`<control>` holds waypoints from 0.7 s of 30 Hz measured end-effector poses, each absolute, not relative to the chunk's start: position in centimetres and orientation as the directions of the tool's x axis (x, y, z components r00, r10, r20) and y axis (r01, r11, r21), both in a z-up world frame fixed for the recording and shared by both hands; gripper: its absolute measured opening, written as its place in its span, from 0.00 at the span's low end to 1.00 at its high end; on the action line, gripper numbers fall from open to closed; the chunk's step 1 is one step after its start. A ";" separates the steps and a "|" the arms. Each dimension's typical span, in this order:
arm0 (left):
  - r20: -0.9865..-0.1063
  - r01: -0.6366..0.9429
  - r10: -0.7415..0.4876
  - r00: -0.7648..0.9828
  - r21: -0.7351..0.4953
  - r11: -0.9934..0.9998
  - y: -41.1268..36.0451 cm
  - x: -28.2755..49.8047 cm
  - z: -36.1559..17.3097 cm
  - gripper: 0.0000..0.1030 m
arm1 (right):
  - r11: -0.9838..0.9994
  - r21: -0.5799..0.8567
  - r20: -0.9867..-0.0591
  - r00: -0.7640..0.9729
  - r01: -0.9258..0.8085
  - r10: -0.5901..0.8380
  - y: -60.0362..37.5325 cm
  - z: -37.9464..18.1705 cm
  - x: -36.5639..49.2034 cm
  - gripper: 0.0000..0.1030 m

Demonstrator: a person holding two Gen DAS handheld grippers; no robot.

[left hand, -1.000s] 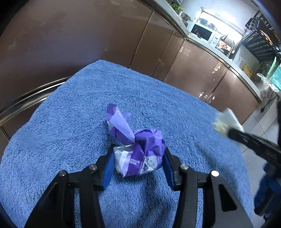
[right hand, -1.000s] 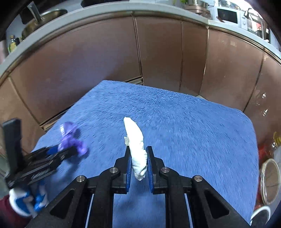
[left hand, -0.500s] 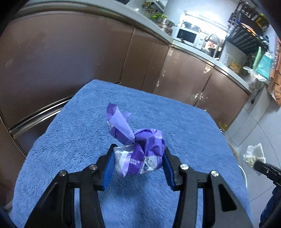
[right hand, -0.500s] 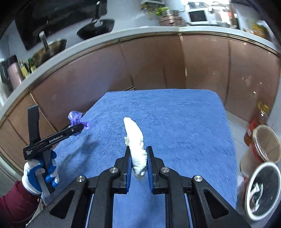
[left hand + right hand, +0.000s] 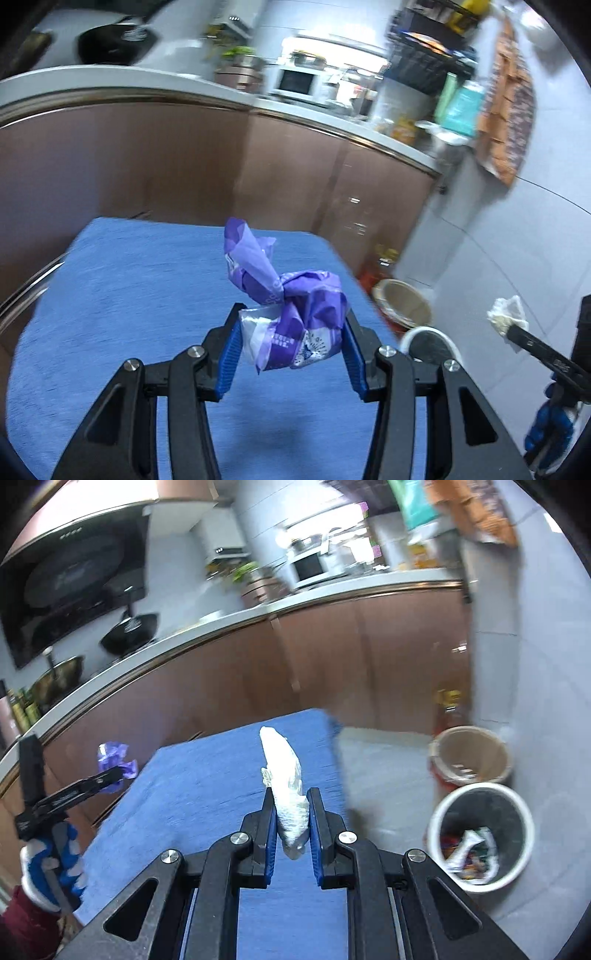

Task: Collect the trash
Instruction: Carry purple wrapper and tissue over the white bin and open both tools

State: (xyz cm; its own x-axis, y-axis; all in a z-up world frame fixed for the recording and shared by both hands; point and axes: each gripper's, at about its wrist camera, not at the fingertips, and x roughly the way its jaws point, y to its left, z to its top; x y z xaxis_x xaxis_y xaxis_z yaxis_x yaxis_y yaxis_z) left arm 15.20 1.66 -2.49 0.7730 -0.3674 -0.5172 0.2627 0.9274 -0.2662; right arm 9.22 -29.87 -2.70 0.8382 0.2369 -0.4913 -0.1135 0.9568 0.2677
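Note:
My left gripper (image 5: 291,347) is shut on a crumpled purple and white wrapper (image 5: 291,317) and holds it above the blue towel (image 5: 122,295). My right gripper (image 5: 291,830) is shut on a crumpled white tissue (image 5: 286,779), lifted above the towel (image 5: 207,775) near its right edge. A white bin (image 5: 480,827) with a black liner and some trash inside stands on the floor to the right. The left gripper with the wrapper (image 5: 114,760) shows at the left of the right wrist view; the tissue (image 5: 508,314) shows at the right of the left wrist view.
A tan bucket (image 5: 469,757) stands behind the white bin, with a bottle (image 5: 448,709) beside it. Brown cabinets (image 5: 258,672) run behind the towel-covered table. The same white bin (image 5: 432,343) and tan bucket (image 5: 402,302) show past the towel's right edge.
Both grippers have risen and swung right with their trash still held. The floor bins have come further into view; the right gripper is now near the towel's right edge.

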 end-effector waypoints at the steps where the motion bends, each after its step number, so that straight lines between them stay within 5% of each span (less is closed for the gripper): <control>1: -0.517 0.292 -0.390 0.762 -0.263 0.920 0.0 15.4 -2.1 0.45 | 0.962 0.260 -0.490 0.847 -0.082 0.205 -30.8 -2.7 9.1 0.14; 12: -0.589 0.557 -0.560 0.582 -0.213 0.803 -20.0 19.3 -2.2 0.45 | 0.952 0.238 -0.521 0.853 0.191 -0.041 -40.7 -6.1 9.5 0.14; 21: -0.705 0.616 -0.568 0.425 -0.234 0.752 -33.4 24.6 -7.6 0.45 | 0.920 0.225 -0.613 0.780 0.320 -0.122 -47.0 -10.9 12.8 0.16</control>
